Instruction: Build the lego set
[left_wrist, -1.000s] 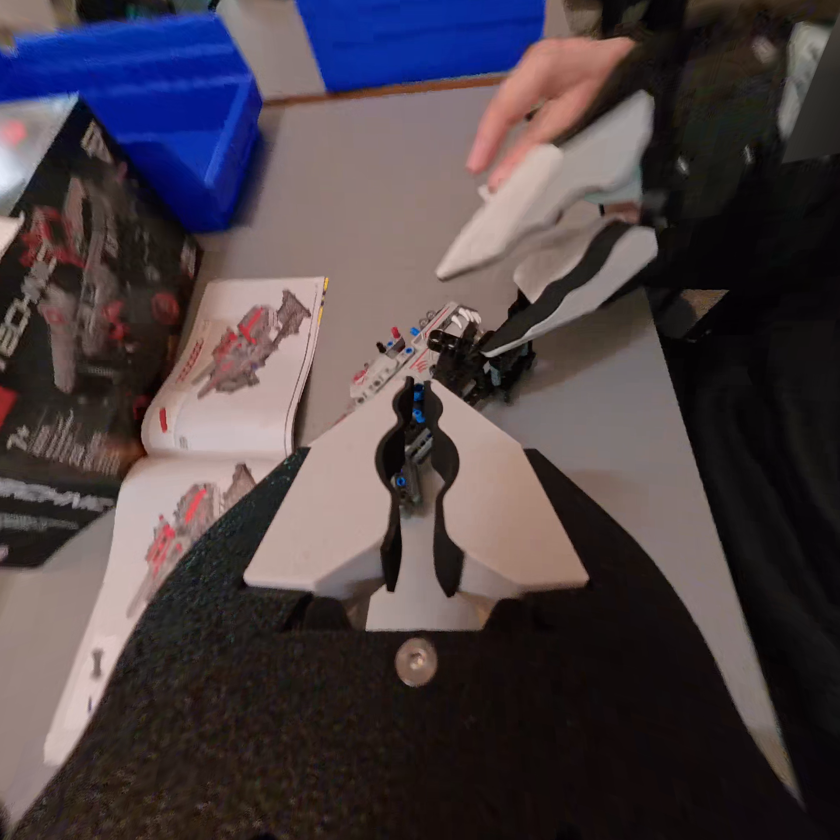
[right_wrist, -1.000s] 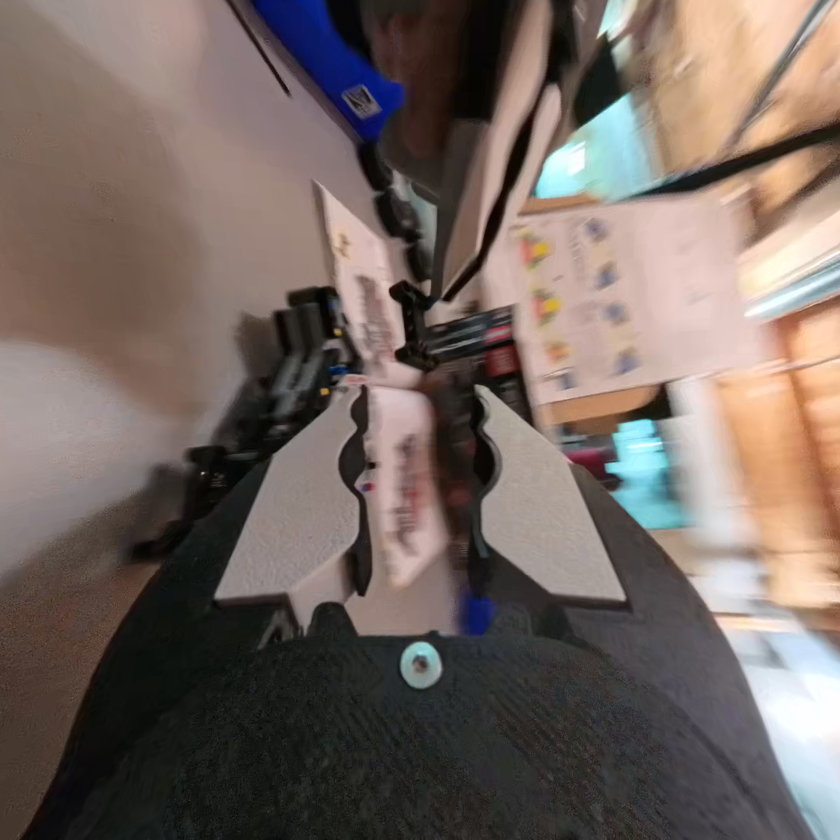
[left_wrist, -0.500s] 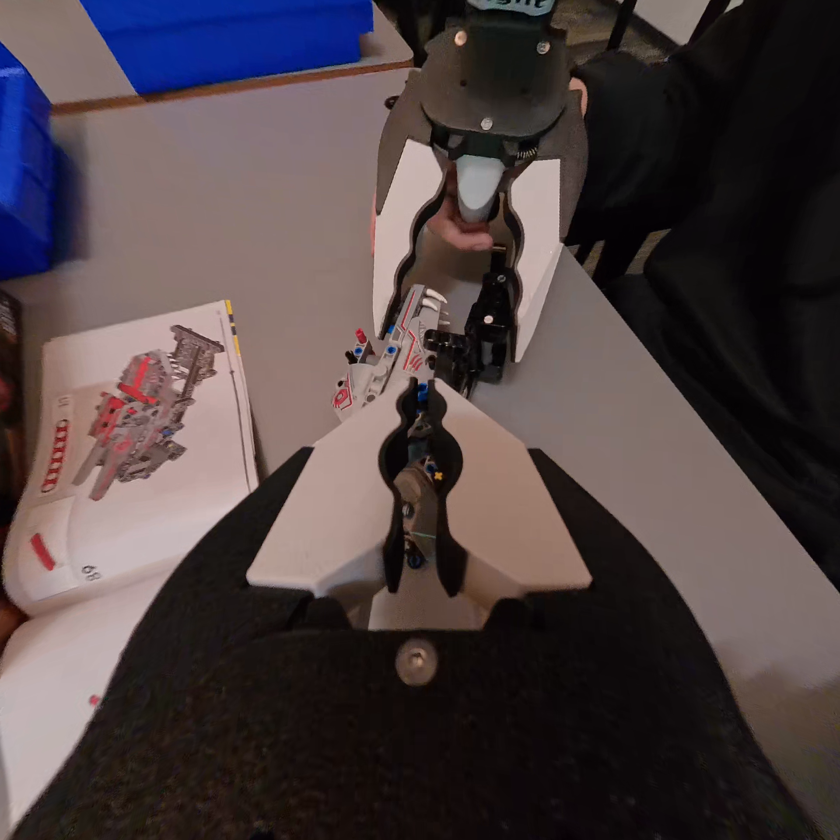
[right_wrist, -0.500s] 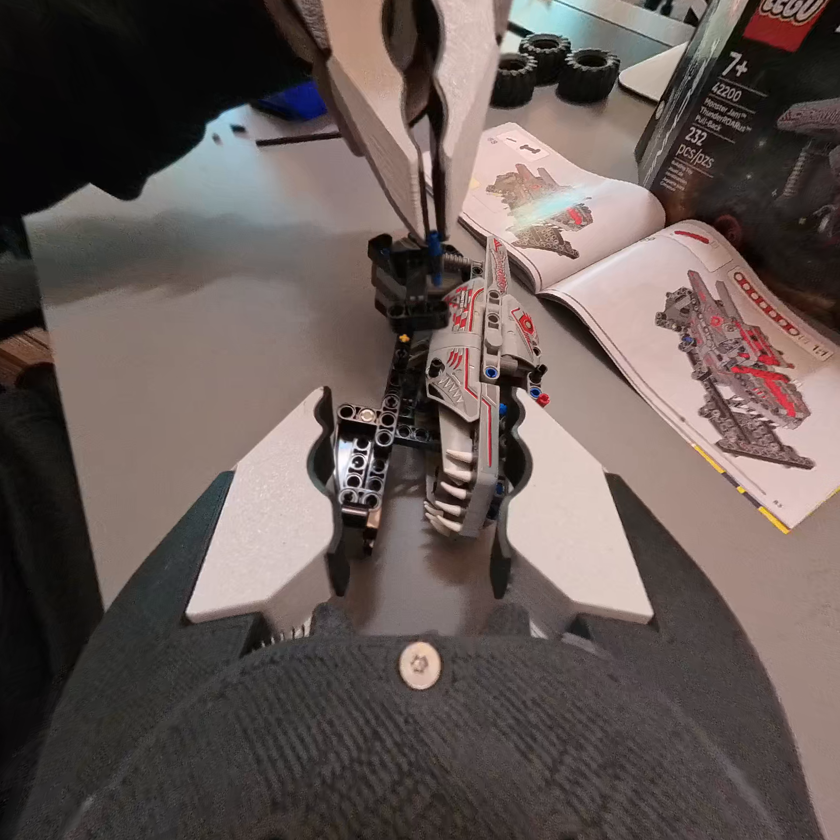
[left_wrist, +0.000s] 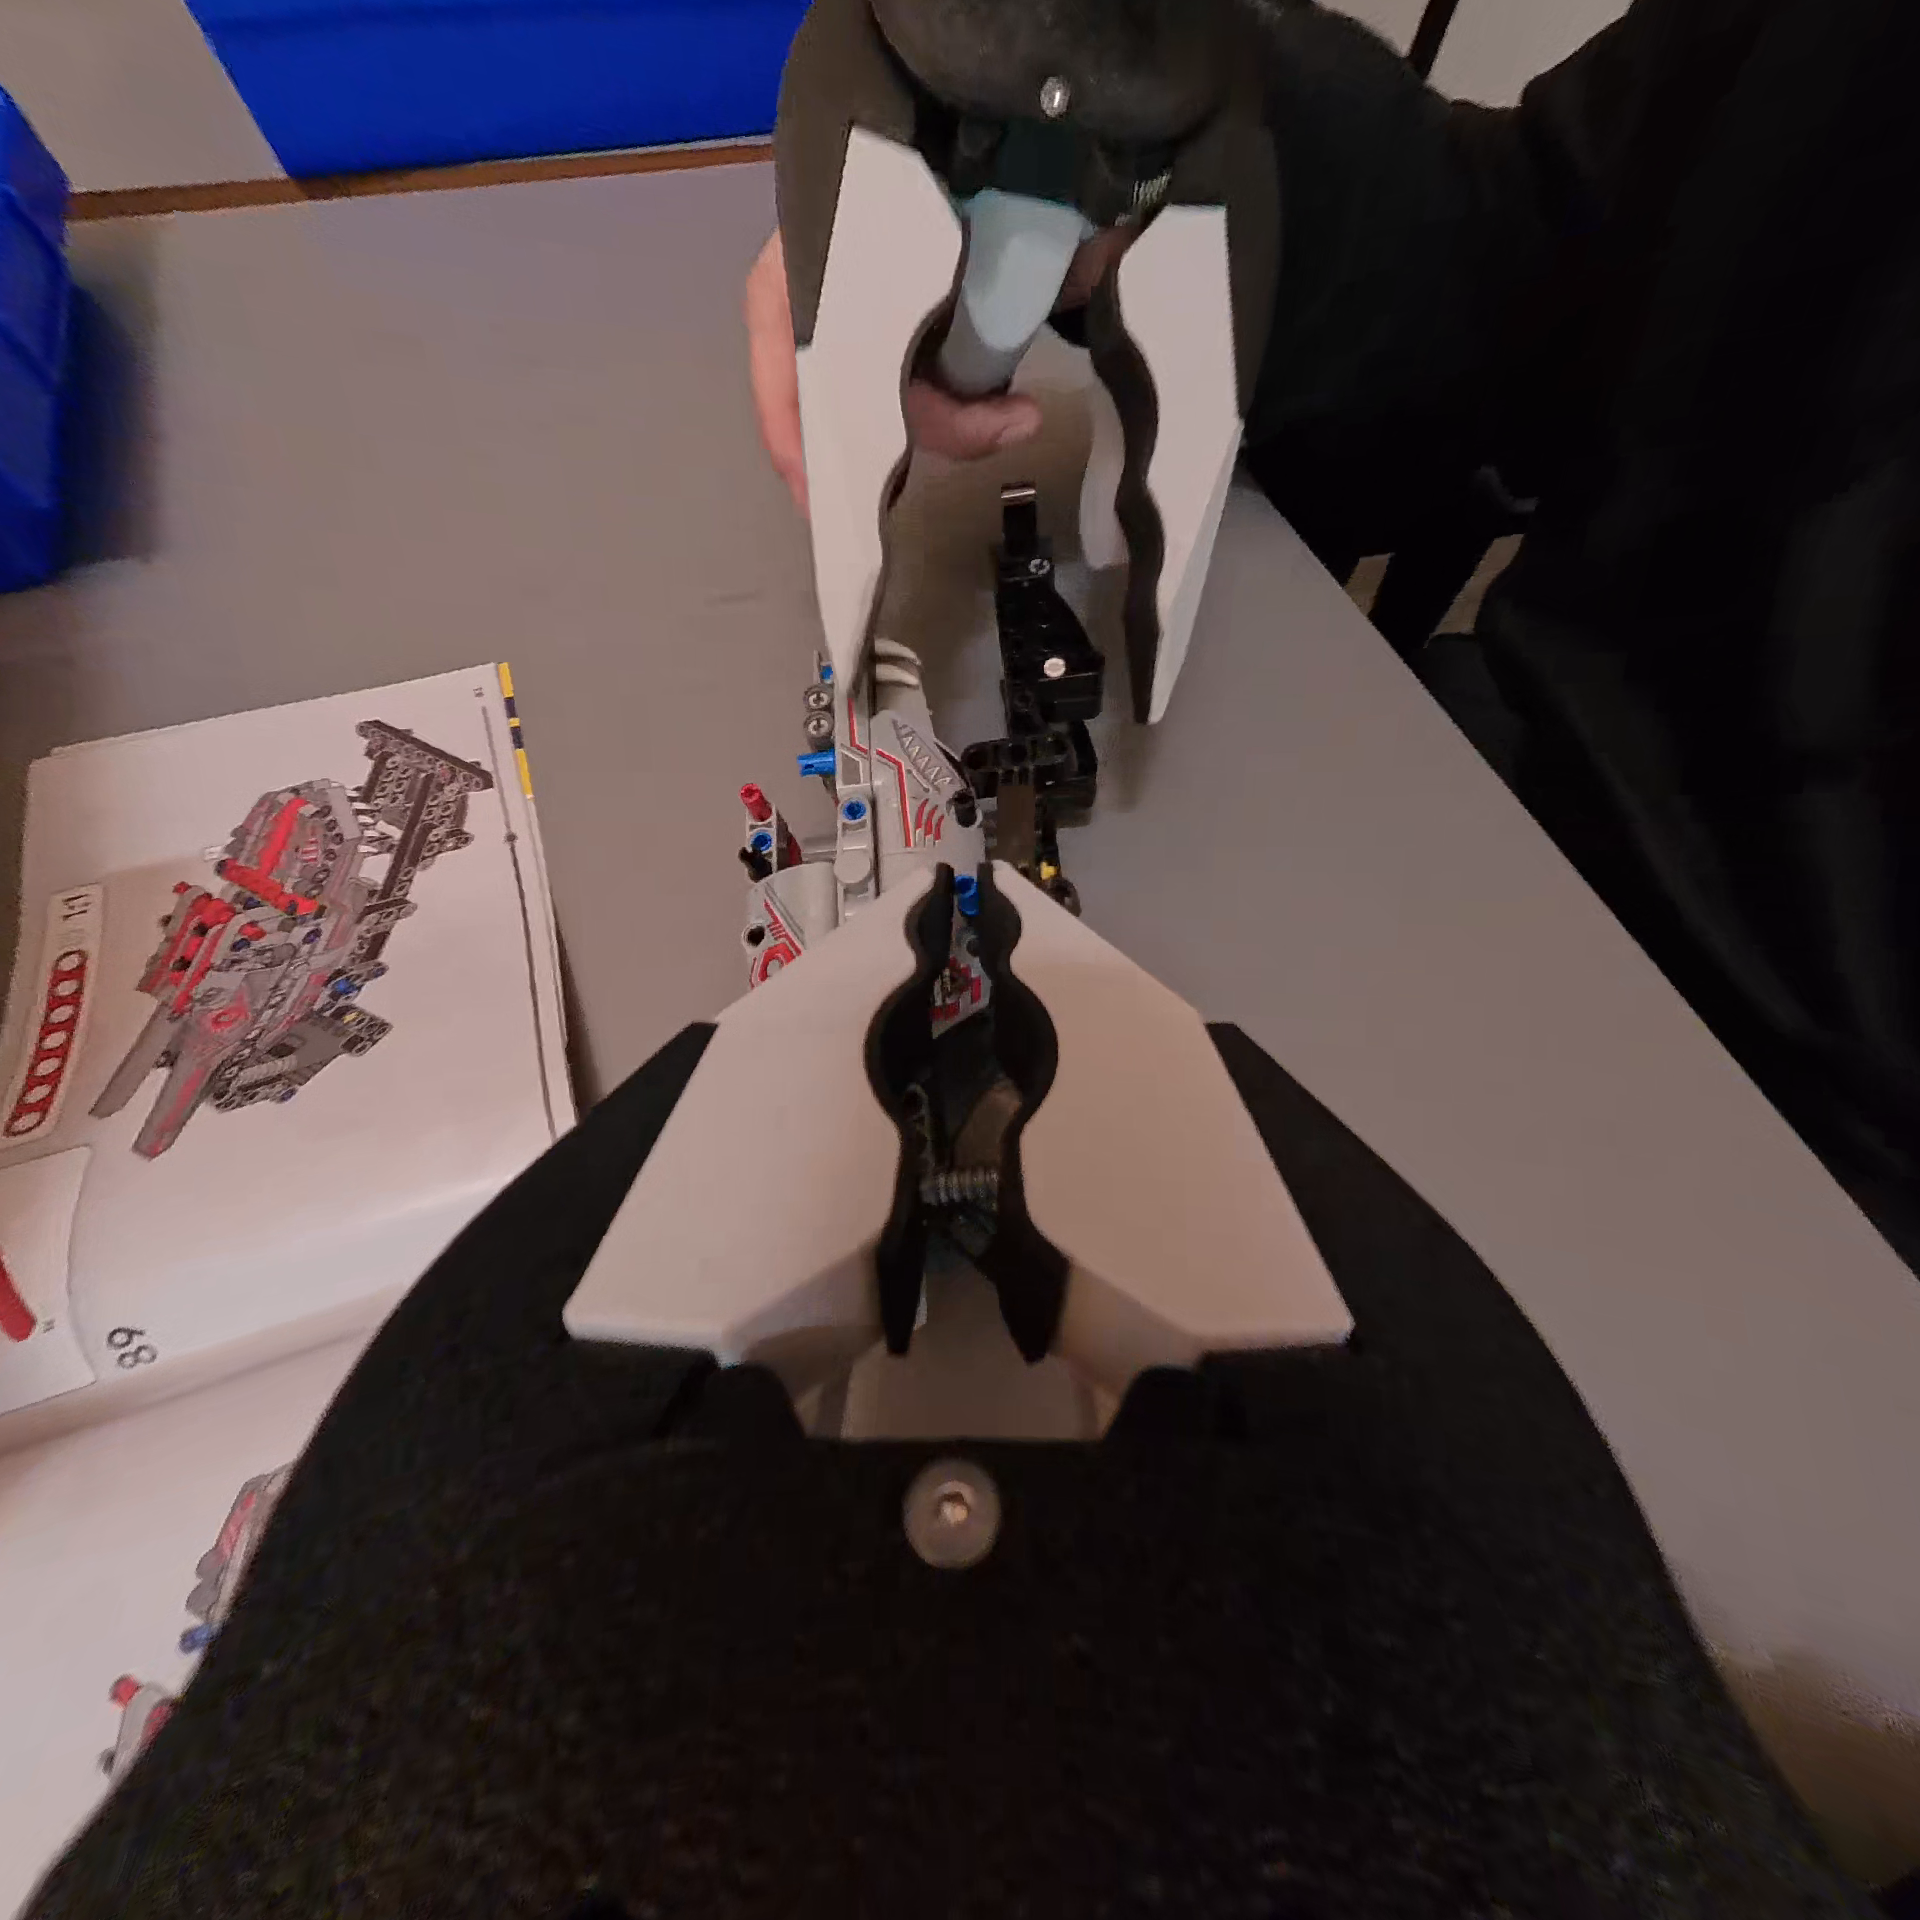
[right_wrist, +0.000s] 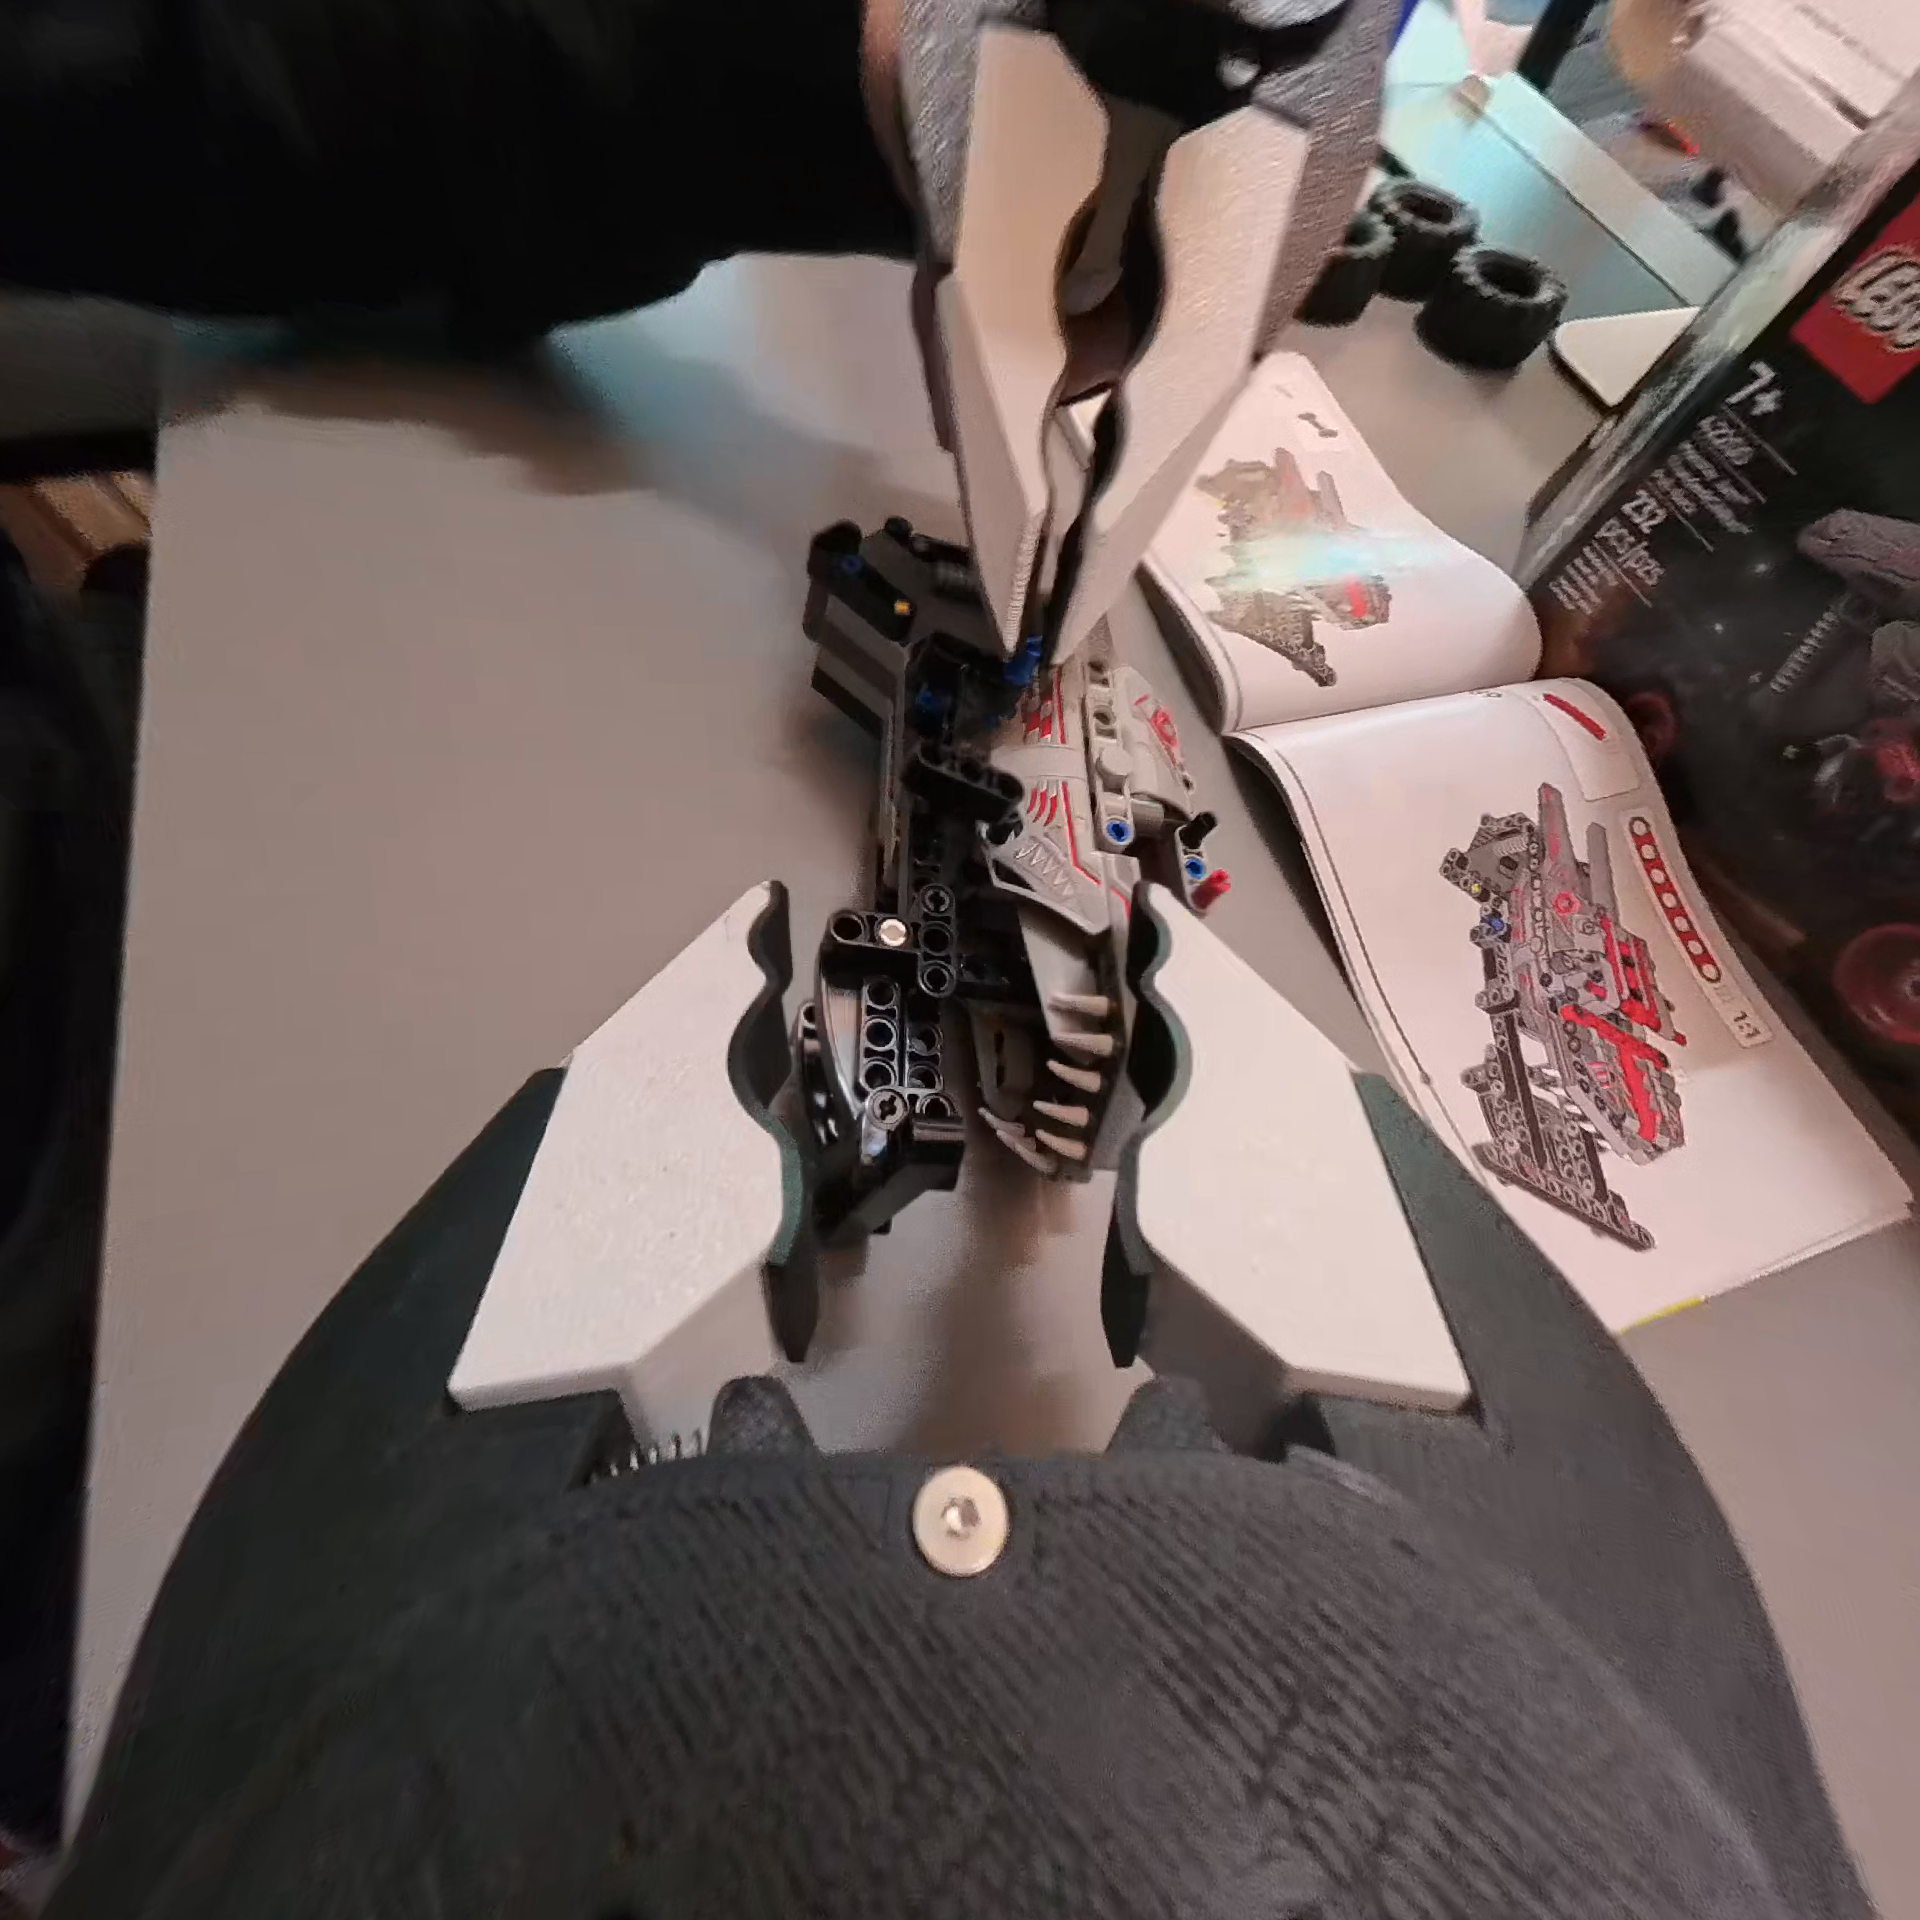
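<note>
While the half-built lego model (right_wrist: 997, 914) lies on the grey table (left_wrist: 364, 436), I work it from both ends. Its long axis runs from 6 to 12 o'clock in both wrist views, so my two grippers face each other along it. My left gripper (left_wrist: 968, 883) has its jaws drawn narrow, pinching the near end of the model at a small blue pin; the rest of the body stretches away toward 12 o'clock. My right gripper (right_wrist: 961, 914) stands with its jaws wide, one finger on either side of the toothed grey snout and the black beams beside it, which sit between the pads; I cannot tell whether either pad is touching yet. From the right wrist view, the model lies dead ahead at 12 o'clock, with the left gripper coming down onto its far end. The open instruction booklet (right_wrist: 1558, 935) lies at 3 o'clock of the model there, with the dark box (right_wrist: 1766, 520) beyond it at 2 o'clock and loose black tyres (right_wrist: 1455, 270) at 1 o'clock. I judge the coming move hinges on closing across the model's width, not along its length, with the right gripper nearer the snout end.
</note>
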